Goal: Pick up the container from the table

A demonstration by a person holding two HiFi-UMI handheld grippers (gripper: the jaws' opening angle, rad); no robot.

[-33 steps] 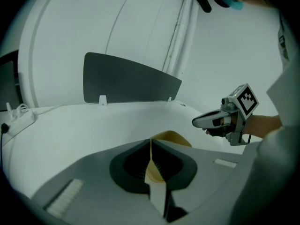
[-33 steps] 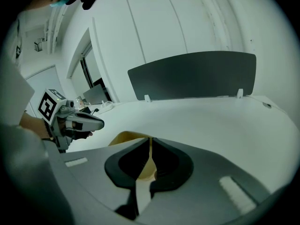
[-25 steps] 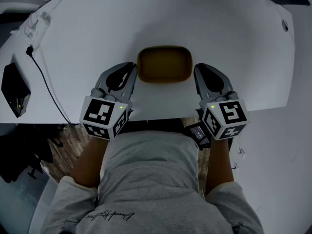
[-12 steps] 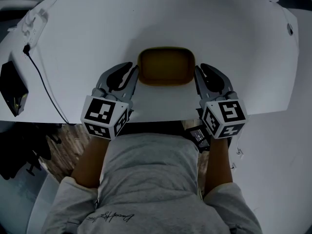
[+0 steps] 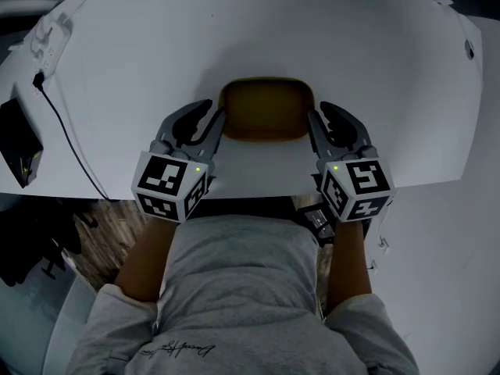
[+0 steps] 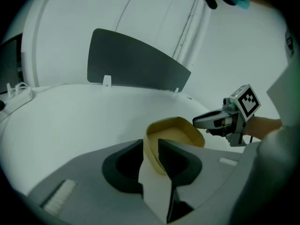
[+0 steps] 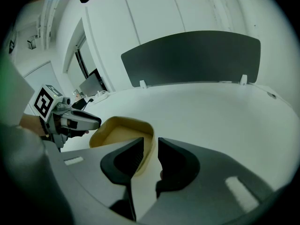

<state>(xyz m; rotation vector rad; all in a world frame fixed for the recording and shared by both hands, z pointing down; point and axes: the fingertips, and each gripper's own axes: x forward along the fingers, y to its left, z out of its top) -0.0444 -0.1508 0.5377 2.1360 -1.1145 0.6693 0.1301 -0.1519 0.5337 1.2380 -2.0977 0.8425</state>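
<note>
Since a second ago, both grippers have sunk toward the table (image 5: 234, 30) and closed in on the container (image 5: 266, 109). Their tips stood just beside its short ends then and now overlap them. Both sets of jaws have just been opening, each with a container wall now between them.

The container sits flat on the table near its front edge, straight ahead of the person, long side across. We judge that this is why one gripper goes to each end: a wide, shallow tray lifts level only if held at both sides.

The left gripper (image 5: 216, 112) straddles the left end wall. In its own view the tan rim (image 6: 176, 130) rises between the jaws, one jaw outside the wall and the ribbed one inside. They stand wide and we see no squeeze on the wall yet. The right gripper (image 5: 317, 110) mirrors this at the right end. Its view shows the rim (image 7: 119, 130) between spread jaws, with a gap on the outer side. Neither gripper has hold of anything.

Both forearms reach forward on either side of the torso. The grippers tilt steeply down and slightly inward, marker cubes facing up. The lift has not begun. To our eye, closing comes next.
</note>
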